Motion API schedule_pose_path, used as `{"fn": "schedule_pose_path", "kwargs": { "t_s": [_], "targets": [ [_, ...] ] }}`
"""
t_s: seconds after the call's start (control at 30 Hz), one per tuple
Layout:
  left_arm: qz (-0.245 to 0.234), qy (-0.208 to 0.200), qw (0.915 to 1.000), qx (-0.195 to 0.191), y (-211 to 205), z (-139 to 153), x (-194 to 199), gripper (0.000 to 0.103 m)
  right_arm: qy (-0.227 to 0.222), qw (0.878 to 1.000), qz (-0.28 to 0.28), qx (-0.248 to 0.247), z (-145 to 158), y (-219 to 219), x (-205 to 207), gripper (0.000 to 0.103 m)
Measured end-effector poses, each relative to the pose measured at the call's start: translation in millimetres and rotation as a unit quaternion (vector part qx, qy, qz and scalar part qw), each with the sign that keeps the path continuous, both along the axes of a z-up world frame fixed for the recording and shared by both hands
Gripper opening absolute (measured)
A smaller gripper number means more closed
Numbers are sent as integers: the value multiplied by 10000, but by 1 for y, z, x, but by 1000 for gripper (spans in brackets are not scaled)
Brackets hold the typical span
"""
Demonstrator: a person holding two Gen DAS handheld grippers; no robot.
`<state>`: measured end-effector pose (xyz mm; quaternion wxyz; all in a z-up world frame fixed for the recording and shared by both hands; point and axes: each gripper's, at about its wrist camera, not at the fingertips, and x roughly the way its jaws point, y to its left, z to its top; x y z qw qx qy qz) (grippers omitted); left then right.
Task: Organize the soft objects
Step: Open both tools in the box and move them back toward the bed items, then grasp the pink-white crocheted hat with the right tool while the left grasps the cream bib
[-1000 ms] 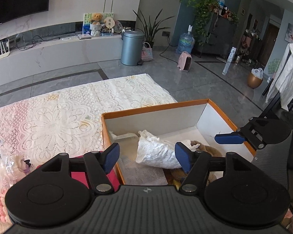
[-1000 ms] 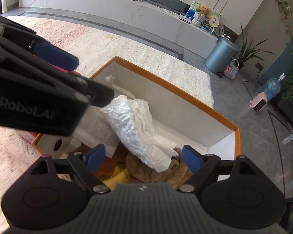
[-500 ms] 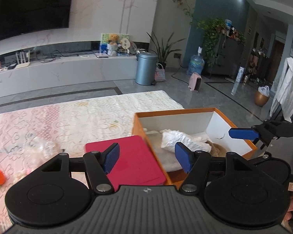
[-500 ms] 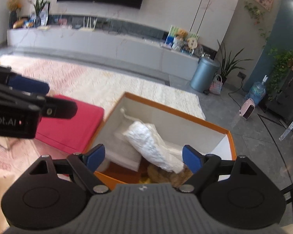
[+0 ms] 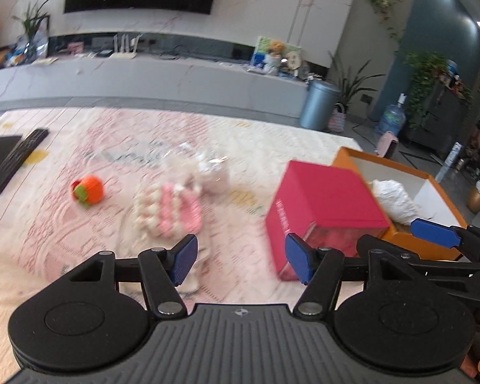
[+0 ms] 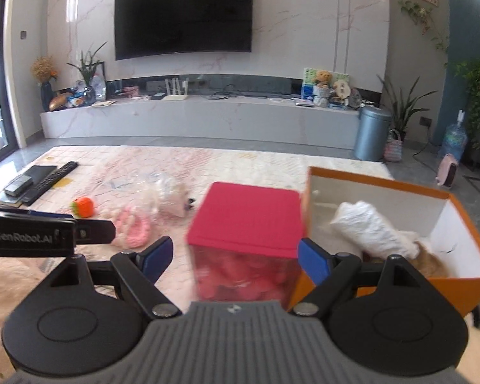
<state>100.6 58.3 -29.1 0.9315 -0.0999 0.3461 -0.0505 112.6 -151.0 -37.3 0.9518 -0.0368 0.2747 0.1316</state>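
An orange box (image 5: 400, 163) (image 6: 384, 180) at the right holds a white crumpled bag (image 5: 393, 198) (image 6: 371, 228) and a brown plush (image 6: 428, 260). Beside it stands a red box (image 5: 326, 198) (image 6: 249, 214). On the lace cloth lie a pink-and-white knitted piece (image 5: 172, 211) (image 6: 132, 227), a pale plush in clear wrap (image 5: 204, 168) (image 6: 169, 195) and a small orange toy (image 5: 89, 190) (image 6: 83, 207). My left gripper (image 5: 240, 256) hovers near the knitted piece, its jaws closing slightly with nothing between them. My right gripper (image 6: 233, 256) is open and empty in front of the red box.
Two black remotes (image 5: 19, 156) (image 6: 52, 179) and a dark flat device lie at the cloth's far left. The cloth's far edge meets grey floor, with a long white TV bench, a grey bin (image 6: 372, 134) and plants behind. The picture is blurred by motion.
Both views have swung left, away from the orange box. The red box, the knitted piece, the wrapped plush and the orange toy have come into view. Both grippers stay open and empty.
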Motion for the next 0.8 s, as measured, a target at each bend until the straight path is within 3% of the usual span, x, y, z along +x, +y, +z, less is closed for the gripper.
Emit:
{"fn": "schedule_pose_path", "kwargs": {
  "t_s": [0.07,0.27,0.8],
  "targets": [
    [96,63,9999,6,10,-4,-3,73,15,9998,139,-103,-5,15,-1,77],
    [256,208,9995,11,39,-13,-9,73,63,9982,508,-316,-14,52,4,70],
    [500,492,9974,-162,86,-26,27,55,106,9909,1151,-697,-28,112,55,62]
  ]
}}
